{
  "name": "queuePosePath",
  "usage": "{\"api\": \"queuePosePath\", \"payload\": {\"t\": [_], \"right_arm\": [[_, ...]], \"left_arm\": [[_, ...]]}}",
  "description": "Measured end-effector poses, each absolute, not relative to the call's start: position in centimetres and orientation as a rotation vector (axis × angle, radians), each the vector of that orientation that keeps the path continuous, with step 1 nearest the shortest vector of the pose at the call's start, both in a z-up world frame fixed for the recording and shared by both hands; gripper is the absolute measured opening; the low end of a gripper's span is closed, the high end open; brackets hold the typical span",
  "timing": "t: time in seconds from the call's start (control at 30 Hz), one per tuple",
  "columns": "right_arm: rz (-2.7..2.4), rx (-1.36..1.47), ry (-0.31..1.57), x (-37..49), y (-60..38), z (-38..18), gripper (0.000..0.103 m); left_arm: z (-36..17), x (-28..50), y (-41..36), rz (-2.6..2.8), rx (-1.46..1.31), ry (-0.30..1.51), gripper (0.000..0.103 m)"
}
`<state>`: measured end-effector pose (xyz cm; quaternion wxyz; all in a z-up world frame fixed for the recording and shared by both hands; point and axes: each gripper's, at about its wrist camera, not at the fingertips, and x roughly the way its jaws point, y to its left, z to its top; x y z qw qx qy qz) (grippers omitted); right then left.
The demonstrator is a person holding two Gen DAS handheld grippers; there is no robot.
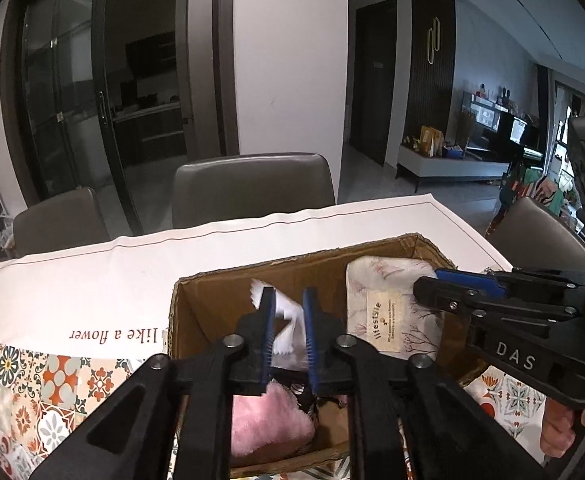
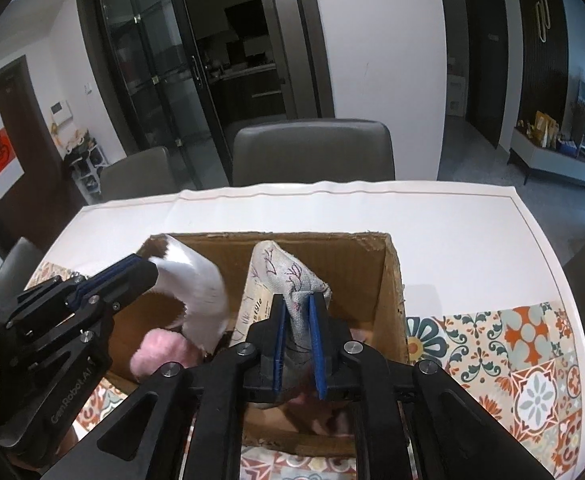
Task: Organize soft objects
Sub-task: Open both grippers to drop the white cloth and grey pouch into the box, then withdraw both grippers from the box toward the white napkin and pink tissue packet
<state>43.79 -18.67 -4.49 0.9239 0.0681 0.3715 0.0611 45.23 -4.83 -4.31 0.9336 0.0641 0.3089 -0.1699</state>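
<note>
Both over the box: left gripper pinches white cloth, right gripper clamps patterned cloth.

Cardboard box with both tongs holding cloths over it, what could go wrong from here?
1. The left tongs pinch only an edge of the white cloth, so it may slip out early.
2. The right tongs grip the patterned cloth close beside the other pair; they could collide.
3. The pink plush already fills part of the cardboard box, so cloths may bunch up.
</note>
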Motion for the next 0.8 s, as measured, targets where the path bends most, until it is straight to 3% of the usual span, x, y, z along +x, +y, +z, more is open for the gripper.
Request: {"api": "queuePosePath", "payload": {"t": [0.17,0.43,0.53,0.8], "right_arm": [[0.107,0.15,0.777,44.3,-19.0,-4.8,0.033],[0.08,0.146,0.751,42.4,-19.0,-3.8,0.044],[0.065,0.136,0.736,41.2,-18.8,-3.1,0.048],[0.062,0.133,0.732,38.2,-18.1,-1.5,0.06]], "left_arm": [[-4.2,44.5,-4.8,-0.344,0.148,0.621,0.032],[-2.4,42.2,-4.3,-0.287,0.16,0.574,0.044],[-1.6,40.9,-3.7,-0.265,0.152,0.562,0.053],[-0.4,37.4,-2.5,-0.233,0.152,0.546,0.06]]}}
